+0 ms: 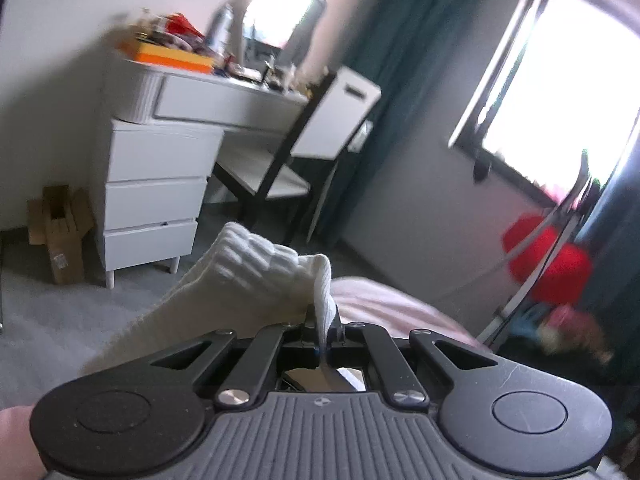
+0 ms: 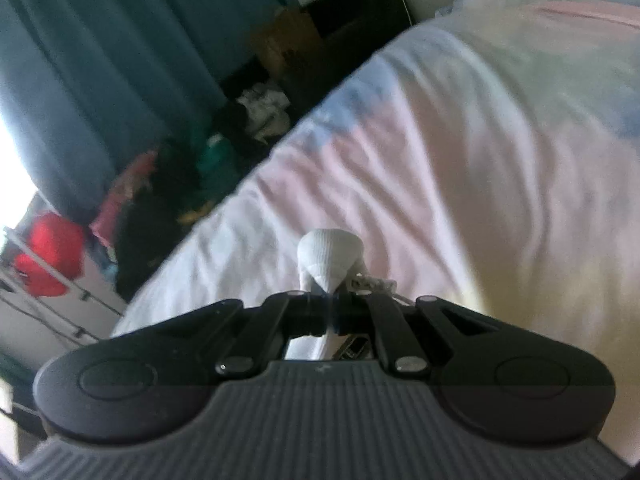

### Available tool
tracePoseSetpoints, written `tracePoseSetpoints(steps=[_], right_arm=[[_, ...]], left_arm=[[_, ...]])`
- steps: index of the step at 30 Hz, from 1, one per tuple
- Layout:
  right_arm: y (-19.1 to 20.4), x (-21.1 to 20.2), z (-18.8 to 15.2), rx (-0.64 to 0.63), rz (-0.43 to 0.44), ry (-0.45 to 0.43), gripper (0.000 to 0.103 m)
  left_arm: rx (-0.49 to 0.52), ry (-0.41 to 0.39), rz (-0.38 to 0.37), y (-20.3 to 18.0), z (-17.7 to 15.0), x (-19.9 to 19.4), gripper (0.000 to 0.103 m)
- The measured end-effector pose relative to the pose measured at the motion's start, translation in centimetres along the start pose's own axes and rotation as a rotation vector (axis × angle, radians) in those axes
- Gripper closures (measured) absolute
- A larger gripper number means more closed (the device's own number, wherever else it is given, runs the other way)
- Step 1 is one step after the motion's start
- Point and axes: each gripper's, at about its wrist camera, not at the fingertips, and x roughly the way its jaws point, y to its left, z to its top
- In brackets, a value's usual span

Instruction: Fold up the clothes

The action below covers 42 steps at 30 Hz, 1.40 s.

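My left gripper [image 1: 322,326] is shut on the ribbed cuff end of a white sock [image 1: 248,280], held up in the air; the sock trails down to the left in the left wrist view. My right gripper [image 2: 329,312] is shut on the rounded end of a white sock [image 2: 330,256], held just above the pastel bedspread [image 2: 480,152]. I cannot tell whether both grippers hold the same sock. The pink bed edge [image 1: 384,300] shows just beyond the left gripper.
A white desk with drawers [image 1: 156,184] and a cluttered top, a chair [image 1: 296,152], a cardboard box [image 1: 60,232] and a window [image 1: 568,92] stand beyond the left gripper. Piled clothes [image 2: 160,184], a red object [image 2: 48,256] and teal curtains [image 2: 100,60] flank the bed.
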Motion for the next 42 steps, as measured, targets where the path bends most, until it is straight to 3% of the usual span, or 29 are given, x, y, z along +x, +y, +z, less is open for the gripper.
tracePoseSetpoints(steps=[6, 9, 10, 11, 12, 13, 14, 16, 20, 26, 29, 31, 34, 39, 42], right_arm=[[1.4, 5.7, -2.5, -0.073, -0.037, 0.015, 0.096], [1.1, 5.7, -2.8, -0.062, -0.015, 0.005, 0.095], [0.8, 5.3, -2.6, -0.053, -0.001, 0.010, 0.094], [0.5, 4.9, -2.5, -0.044, 0.016, 0.017, 0.090], [0.2, 4.3, -2.3, -0.033, 0.043, 0.032, 0.085], [-0.2, 3.8, -2.2, -0.022, 0.075, 0.049, 0.069], [-0.7, 3.0, -2.0, -0.012, 0.128, 0.072, 0.051], [-1.2, 1.2, -2.0, -0.023, 0.211, 0.097, 0.037], [-2.7, -3.7, -3.2, -0.048, 0.287, 0.124, 0.035], [-9.1, -8.6, -6.9, 0.195, 0.405, 0.156, 0.034], [-12.0, -8.5, -8.5, 0.290, 0.413, 0.206, 0.034], [-13.0, -7.9, -9.1, 0.331, 0.400, 0.223, 0.034], [-13.2, -6.2, -9.4, 0.329, 0.402, 0.246, 0.034], [-12.0, -3.0, -9.2, 0.290, 0.425, 0.187, 0.038], [-11.0, -1.3, -8.6, 0.269, 0.425, 0.132, 0.042]], left_arm=[[0.079, 0.104, 0.069, -1.8, -2.2, 7.1, 0.095], [0.079, 0.113, 0.049, -1.5, -2.7, 6.9, 0.084], [0.068, 0.121, 0.029, -1.1, -2.7, 6.3, 0.076], [0.055, 0.131, 0.007, -0.7, -2.7, 5.7, 0.070], [0.041, 0.140, -0.015, -0.3, -2.7, 5.0, 0.057], [0.028, 0.150, -0.037, 0.1, -2.7, 4.4, 0.049], [0.015, 0.159, -0.059, 0.5, -2.7, 3.7, 0.048], [-0.009, 0.181, -0.097, 1.6, -3.2, 1.8, 0.040], [-0.075, 0.223, -0.146, 4.7, -4.7, -1.8, 0.034], [-0.208, 0.269, -0.177, 9.9, -7.9, -5.5, 0.032], [-0.266, 0.280, -0.196, 11.2, -8.8, -6.4, 0.032], [-0.305, 0.283, -0.170, 11.7, -9.1, -6.5, 0.033], [-0.391, 0.274, -0.148, 12.9, -9.9, -7.0, 0.034], [-0.476, 0.205, -0.117, 14.2, -10.6, -7.7, 0.032], [-0.458, 0.196, -0.084, 14.0, -10.8, -7.3, 0.032]])
